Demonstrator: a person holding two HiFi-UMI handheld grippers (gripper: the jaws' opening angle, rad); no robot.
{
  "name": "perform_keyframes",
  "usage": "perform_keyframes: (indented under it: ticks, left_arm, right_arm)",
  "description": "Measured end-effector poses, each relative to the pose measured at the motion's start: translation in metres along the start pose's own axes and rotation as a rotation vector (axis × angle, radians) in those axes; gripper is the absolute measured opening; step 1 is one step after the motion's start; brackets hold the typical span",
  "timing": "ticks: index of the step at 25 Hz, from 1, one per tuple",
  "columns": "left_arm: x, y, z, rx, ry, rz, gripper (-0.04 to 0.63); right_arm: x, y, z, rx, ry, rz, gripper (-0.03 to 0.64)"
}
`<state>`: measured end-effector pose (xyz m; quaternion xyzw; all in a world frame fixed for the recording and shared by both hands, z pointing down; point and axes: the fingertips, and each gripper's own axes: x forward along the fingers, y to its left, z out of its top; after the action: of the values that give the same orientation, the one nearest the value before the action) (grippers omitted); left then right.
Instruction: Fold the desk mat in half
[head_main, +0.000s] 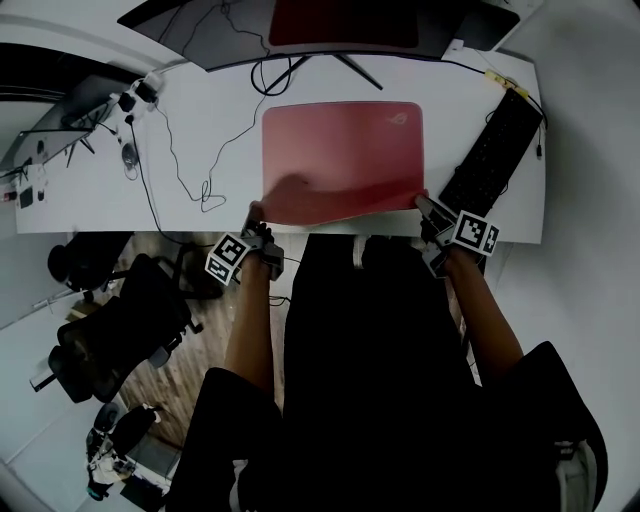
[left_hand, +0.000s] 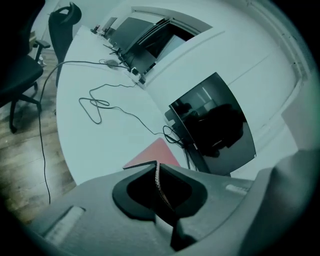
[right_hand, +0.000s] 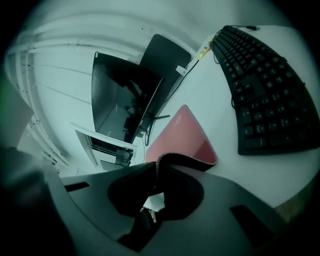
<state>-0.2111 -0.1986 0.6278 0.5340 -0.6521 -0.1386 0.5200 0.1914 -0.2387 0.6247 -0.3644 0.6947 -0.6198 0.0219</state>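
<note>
A red desk mat (head_main: 342, 160) lies on the white desk (head_main: 100, 200), its near edge lifted a little off the surface. My left gripper (head_main: 256, 222) is shut on the mat's near left corner; the left gripper view shows the mat's stitched edge (left_hand: 159, 182) pinched between the jaws, with red mat (left_hand: 152, 152) beyond. My right gripper (head_main: 428, 212) is shut on the near right corner; the right gripper view shows the curled edge (right_hand: 165, 159) clamped in the jaws and the red mat (right_hand: 182, 135) stretching away.
A black keyboard (head_main: 495, 155) lies right of the mat, close to its edge. A curved monitor (head_main: 320, 25) on a stand stands behind it. Loose cables (head_main: 190, 170) trail over the desk's left part. An office chair (head_main: 110, 320) stands on the floor at left.
</note>
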Motion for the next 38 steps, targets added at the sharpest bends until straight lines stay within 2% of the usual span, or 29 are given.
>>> perform_keyframes:
  ticks: [4, 7, 13, 19, 26, 31, 38]
  left_arm:
    - [0.024, -0.024, 0.018, 0.000, 0.005, -0.051, 0.035]
    - [0.047, -0.033, 0.029, 0.044, 0.026, -0.066, 0.037]
    - [0.090, -0.043, 0.043, 0.031, 0.065, -0.066, 0.038]
    - [0.124, -0.044, 0.051, 0.088, 0.124, -0.044, 0.058]
    - [0.164, -0.047, 0.059, 0.093, 0.133, -0.016, 0.063]
    - [0.192, -0.042, 0.061, 0.181, 0.204, 0.019, 0.080]
    - [0.218, -0.045, 0.067, 0.192, 0.244, 0.058, 0.080]
  right_arm:
    - [0.008, 0.004, 0.019, -0.022, -0.019, -0.003, 0.023]
    - [0.018, 0.003, 0.033, 0.004, -0.064, -0.005, 0.023]
    - [0.040, 0.000, 0.063, 0.087, -0.151, -0.041, 0.023]
    - [0.064, -0.005, 0.090, 0.101, -0.167, -0.073, 0.025]
    - [0.094, -0.020, 0.120, 0.106, -0.177, -0.137, 0.029]
    - [0.109, -0.033, 0.135, 0.105, -0.183, -0.172, 0.031]
    - [0.124, -0.045, 0.150, 0.086, -0.175, -0.215, 0.031]
